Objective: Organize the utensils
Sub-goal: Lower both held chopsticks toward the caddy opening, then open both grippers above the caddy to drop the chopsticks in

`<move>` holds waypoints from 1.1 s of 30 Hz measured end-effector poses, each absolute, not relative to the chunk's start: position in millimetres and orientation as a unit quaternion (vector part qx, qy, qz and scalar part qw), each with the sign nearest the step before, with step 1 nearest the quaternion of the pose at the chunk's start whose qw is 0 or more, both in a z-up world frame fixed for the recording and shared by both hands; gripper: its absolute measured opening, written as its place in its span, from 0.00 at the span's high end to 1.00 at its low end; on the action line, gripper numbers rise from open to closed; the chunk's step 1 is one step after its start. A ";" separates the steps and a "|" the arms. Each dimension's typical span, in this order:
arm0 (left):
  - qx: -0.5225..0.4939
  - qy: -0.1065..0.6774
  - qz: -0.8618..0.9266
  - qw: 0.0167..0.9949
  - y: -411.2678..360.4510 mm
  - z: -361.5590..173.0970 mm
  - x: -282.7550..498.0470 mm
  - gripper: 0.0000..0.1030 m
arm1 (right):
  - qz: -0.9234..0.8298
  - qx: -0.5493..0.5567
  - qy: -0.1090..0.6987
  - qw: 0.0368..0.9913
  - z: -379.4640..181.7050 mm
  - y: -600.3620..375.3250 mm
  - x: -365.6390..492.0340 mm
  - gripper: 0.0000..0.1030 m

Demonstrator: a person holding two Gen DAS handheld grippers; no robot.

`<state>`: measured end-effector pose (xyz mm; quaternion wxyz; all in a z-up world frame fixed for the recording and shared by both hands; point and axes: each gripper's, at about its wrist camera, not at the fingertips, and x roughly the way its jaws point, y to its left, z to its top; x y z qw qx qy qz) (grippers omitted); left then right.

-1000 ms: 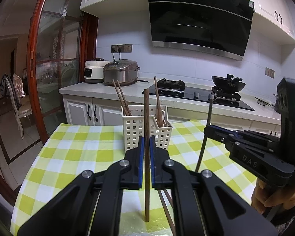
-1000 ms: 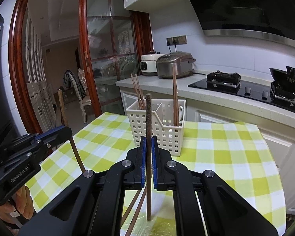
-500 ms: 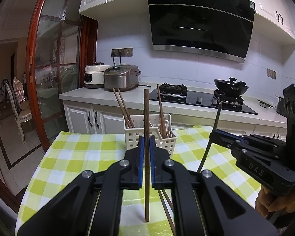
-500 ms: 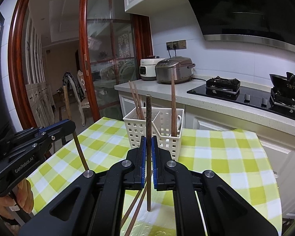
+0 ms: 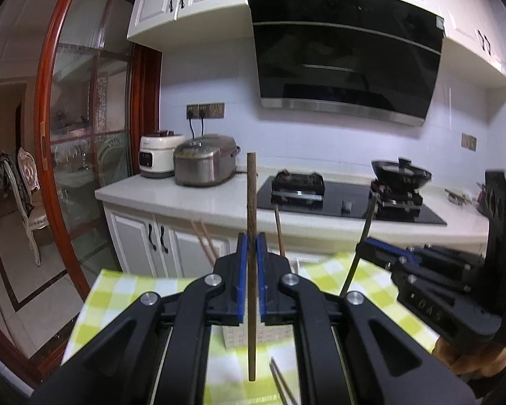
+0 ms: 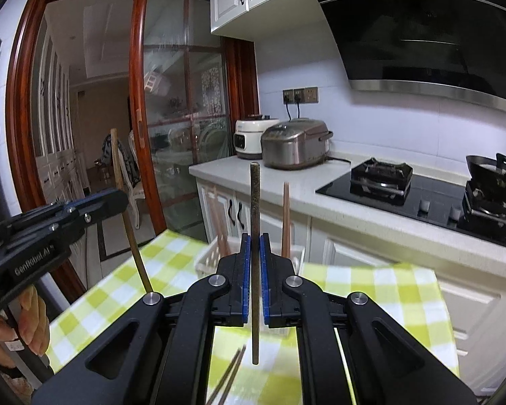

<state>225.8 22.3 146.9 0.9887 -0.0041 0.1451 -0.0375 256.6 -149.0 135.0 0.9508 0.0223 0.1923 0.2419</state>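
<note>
From my left gripper (image 5: 252,246) I could barely see the white basket (image 5: 239,335): its black fingers covered most of it, leaving a strip of lattice wall below the pads. My right camera showed only a blurred rim of the basket (image 6: 205,256) behind the right gripper (image 6: 254,248). The chopsticks standing in the basket (image 5: 205,244) were smeared by motion, so I couldn't count them, and two more lying on the checked tablecloth (image 6: 371,290) ran out of the frame's bottom edge (image 6: 231,371).

My left gripper was clenched on a brown chopstick (image 5: 252,202), held upright, long axis vertical, its lower tip hanging above the cloth in front of the basket. My right gripper clamped a darker speckled chopstick (image 6: 254,202) the same way, vertical, tip clear of the table. Seen from the right camera, the left one's stick leaned slightly (image 6: 124,202)
</note>
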 end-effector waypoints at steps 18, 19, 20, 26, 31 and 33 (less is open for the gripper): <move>-0.066 0.171 -0.014 0.983 51.2 159.0 363.3 0.94 | 0.242 -0.015 0.227 0.943 134.5 -105.6 357.9 0.94; -0.070 0.179 -0.015 0.981 52.5 149.9 367.7 0.94 | 0.243 -0.017 0.241 0.939 125.5 -103.8 364.9 0.94; -0.076 0.192 -0.019 0.978 54.6 139.4 373.9 0.94 | 0.244 -0.019 0.251 0.937 118.6 -102.5 367.1 0.94; -0.085 0.240 -0.017 0.967 62.7 89.6 392.3 0.83 | 0.243 -0.008 0.299 0.923 78.0 -99.4 386.7 0.92; -0.094 0.248 -0.001 0.964 75.5 72.0 392.2 0.49 | 0.239 0.013 0.318 0.917 57.5 -105.4 396.3 0.89; -0.098 0.246 0.007 0.964 82.0 70.3 386.7 0.42 | 0.237 0.022 0.320 0.917 54.3 -110.5 396.4 0.83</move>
